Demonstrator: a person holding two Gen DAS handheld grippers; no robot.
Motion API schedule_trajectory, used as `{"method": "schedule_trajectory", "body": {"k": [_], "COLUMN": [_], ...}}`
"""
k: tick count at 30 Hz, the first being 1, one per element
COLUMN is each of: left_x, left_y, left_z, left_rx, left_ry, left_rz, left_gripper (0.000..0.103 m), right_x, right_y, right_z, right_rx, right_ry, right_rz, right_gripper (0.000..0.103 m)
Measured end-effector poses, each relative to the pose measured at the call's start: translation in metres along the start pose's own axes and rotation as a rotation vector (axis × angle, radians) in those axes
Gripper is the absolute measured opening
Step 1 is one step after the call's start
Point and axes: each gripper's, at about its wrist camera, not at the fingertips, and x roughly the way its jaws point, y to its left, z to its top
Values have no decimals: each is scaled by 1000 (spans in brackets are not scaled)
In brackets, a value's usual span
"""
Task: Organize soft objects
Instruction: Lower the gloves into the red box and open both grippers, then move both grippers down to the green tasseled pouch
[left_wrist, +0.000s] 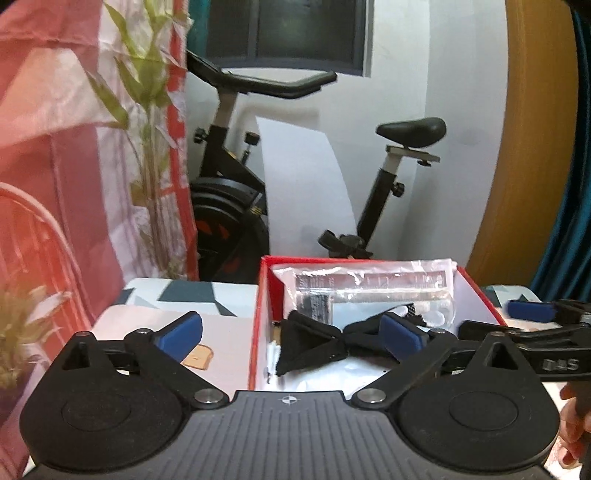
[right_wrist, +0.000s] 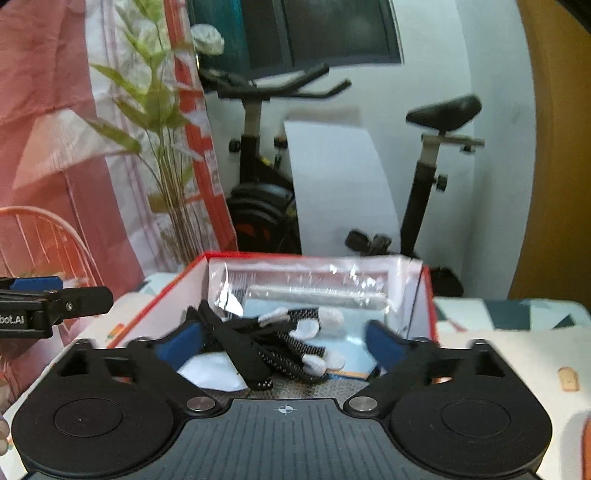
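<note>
Both claws stand wide open and hold nothing; the left claw has its blue pads spread to either side of the near left edge of the red box, and the right claw has its pads spread over the middle of the same box; in neither view does a pad press on anything.

The soft things lie inside the box; a black glove with dotted palm and pale fingertips is heaped loosely in the middle, over white paper and in front of a clear plastic bag that leans against the far wall; from the left wrist view the same black cloth shows as a folded dark shape on the box floor, just beyond the pads.

As a judgement, the packing step for the glove looks done, since it rests in the box and is free of both claws; whether it is one glove or a pair I cannot tell, as the heap is tangled and the picture blurred.

On the bench around the box I see only the patterned cloth and a small tan bit of something; no further soft thing is in view, so what is left may be little, perhaps tidying the heap; the bench nearer the person is hidden.
</note>
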Motion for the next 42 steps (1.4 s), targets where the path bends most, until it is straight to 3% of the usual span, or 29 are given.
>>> {"method": "schedule_trajectory", "body": {"k": [6, 17, 24, 33, 38, 42], "left_x": [-28, -89, -112, -95, -77, -59], "left_y": [-4, -15, -10, 23, 55, 71], "left_z": [3, -14, -27, -69, -97, -114], "left_rx": [-6, 6, -15, 33, -3, -48], "left_ry": [-23, -86, -96, -18, 66, 112], "left_rz": [61, 103, 127, 135, 143, 107], "left_gripper": [103, 103, 103, 103, 103, 100], "right_x": [-37, -102, -123, -107, -80, -51], "right_y": [1, 15, 28, 48, 55, 65], "right_z": [3, -8, -23, -47, -68, -86], "right_rx": [9, 2, 2, -47, -43, -57], "right_ry": [-48, -106, -111, -56, -5, 63], "right_rz": [17, -43, -46, -3, 36, 59], "right_gripper": [103, 103, 103, 103, 103, 102]}}
